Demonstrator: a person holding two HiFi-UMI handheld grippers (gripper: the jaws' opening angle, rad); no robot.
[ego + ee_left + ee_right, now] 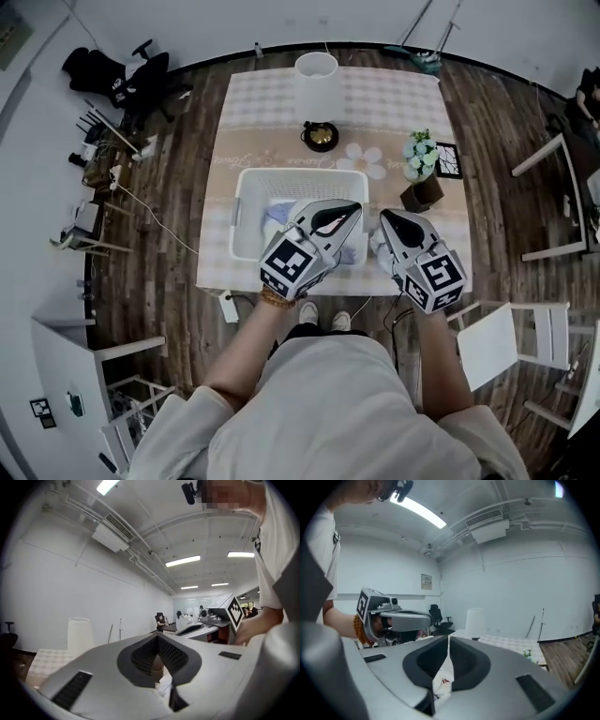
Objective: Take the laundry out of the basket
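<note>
Heaped in the basket (246,202): laundry (277,214), soft and crumpled, pale blue and white. White plastic for the basket, rectangular with rounded corners and slotted walls.

Over the basket's right half, the left gripper (352,211), tips aimed away from the person. Seen along that gripper (157,638): jaws drawn together, only a thin slit between the dark ribbed pads, with a crumple of white cloth (164,686) pinched low in the slit.

Just outside the basket's right wall, the right gripper (386,218), tips level with the left one's. Seen along that gripper (448,638): jaws closed on a white fold (443,679) of thin fabric bearing a small red mark, hanging down between the pads.

Smooth grey moulded shells on both, each with a black-and-white marker cube at the rear.

Under the basket, a tablecloth (375,94): pale check, with a beige band and a printed daisy beyond the basket's far wall.

Just beyond that far wall, a small black bowl (320,137) with something golden inside.

Farther beyond the basket, a tall white cylinder (317,82), matt and plain.

Off the basket's far right corner, a dark pot of pale flowers (421,155), and just beside it a black-framed picture (448,159).

Left of the basket, dark wood-plank floor (169,234).

Near right of the basket, a white slatted chair (511,342).
</note>
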